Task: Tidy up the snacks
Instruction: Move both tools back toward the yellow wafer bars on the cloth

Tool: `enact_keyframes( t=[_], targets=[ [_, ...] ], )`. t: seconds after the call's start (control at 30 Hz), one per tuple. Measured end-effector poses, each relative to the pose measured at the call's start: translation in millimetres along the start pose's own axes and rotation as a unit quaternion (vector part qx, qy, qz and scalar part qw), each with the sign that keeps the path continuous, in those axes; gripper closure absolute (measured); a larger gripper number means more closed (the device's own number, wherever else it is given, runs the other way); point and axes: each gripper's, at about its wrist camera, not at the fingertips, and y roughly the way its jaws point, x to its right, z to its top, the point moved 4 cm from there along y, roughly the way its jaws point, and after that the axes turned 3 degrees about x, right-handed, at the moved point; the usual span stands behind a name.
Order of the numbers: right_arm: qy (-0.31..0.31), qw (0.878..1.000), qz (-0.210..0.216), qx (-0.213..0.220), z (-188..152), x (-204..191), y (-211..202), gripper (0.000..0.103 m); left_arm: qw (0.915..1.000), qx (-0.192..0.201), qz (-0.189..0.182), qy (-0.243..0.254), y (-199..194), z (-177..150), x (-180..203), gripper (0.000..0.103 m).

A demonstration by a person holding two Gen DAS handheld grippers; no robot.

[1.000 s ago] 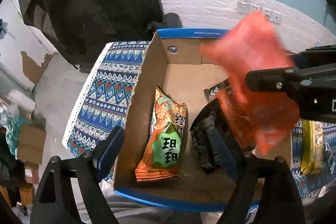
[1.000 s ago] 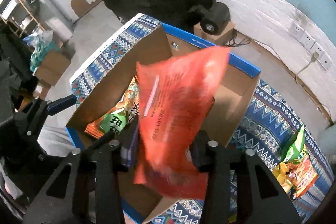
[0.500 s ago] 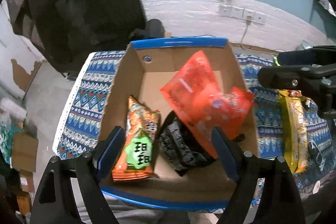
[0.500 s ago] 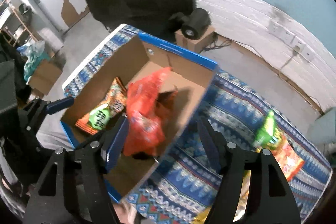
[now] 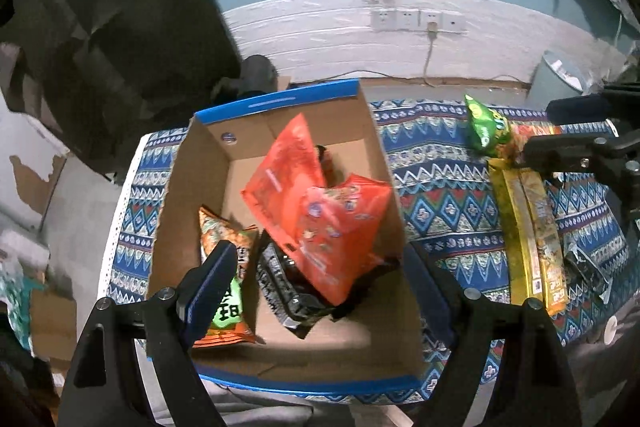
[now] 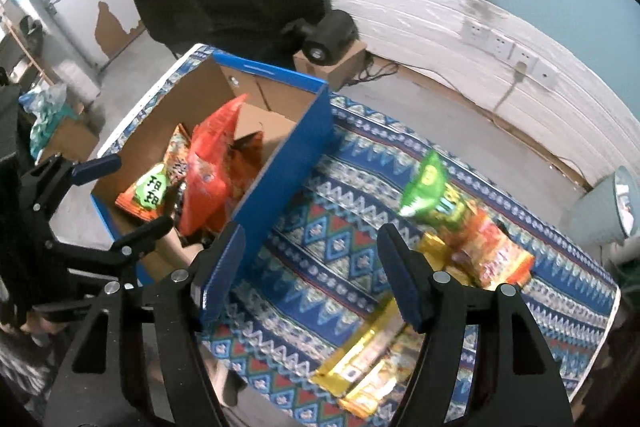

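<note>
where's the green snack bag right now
The green snack bag lies on the patterned cloth right of the cardboard box, touching the orange packets beside it.

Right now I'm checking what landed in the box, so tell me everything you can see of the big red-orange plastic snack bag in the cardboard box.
The big red-orange plastic snack bag is glossy and crinkled, with small printed pictures and white text too blurred to read. It lies tilted inside the blue-edged cardboard box, one corner pointing up toward the far wall. It rests on a black packet and leans toward the box's right wall. An orange bag with a green label lies beside it. Neither gripper touches it.
</note>
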Motion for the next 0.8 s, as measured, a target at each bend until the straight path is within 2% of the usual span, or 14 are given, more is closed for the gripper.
enact_keyframes(
  t=[0.47, 0.8],
  targets=[
    [0.041, 0.999, -0.020, -0.023, -62.5, 68.8, -14.8, 0.033, 0.9983, -0.015, -0.012, 0.054, 7.0, 2.0, 63.6, 0.017],
    [0.065, 0.997, -0.031, -0.036, -106.5, 109.9, -22.6, 0.033, 0.9937, -0.047, -0.043, 0.092, 22.1, -6.8, 122.0, 0.017]
  ],
)
